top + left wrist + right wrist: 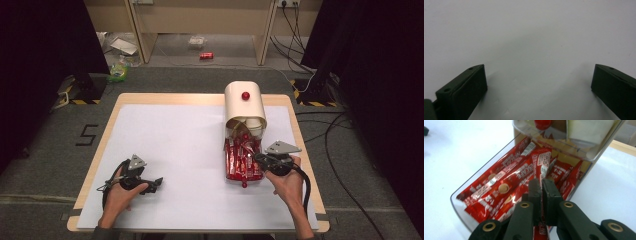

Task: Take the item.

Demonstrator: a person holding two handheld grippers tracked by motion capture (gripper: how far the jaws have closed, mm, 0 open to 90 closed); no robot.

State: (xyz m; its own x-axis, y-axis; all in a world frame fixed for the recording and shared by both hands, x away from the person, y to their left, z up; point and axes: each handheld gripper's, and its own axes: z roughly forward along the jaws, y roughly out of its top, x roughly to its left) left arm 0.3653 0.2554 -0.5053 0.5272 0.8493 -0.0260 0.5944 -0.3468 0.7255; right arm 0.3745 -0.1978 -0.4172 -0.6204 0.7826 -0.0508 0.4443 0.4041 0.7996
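Right now: two tools, one per hand. Right tool (541,185) has its jaws nearly together, pinching one red sachet (541,167) that stands up between the pads, over the near end of the clear tray (461,200). In the high view the right tool (260,158) sits at the tray's right edge, on the right half of the counter (175,145).

Tray count: one clear tray, loaded with red sachets lying lengthwise. At least six are visible in the right gripper view; the exact total I can't tell, since they overlap. Far end of the tray sits under one cream box (244,104) with a rounded lid. Two red knobs: one on the lid (245,95), one at the tray's near end (244,184). Inside the box opening, cream cups (253,124); number unclear.

Left tool (159,182) rests on the white sheet at the counter's left front, well apart from the tray. Its jaws stand wide apart with nothing between them; in the left gripper view the left tool (539,82) has just bare white sheet between the two pads.

One red can (206,56) lies on the floor beyond the counter.
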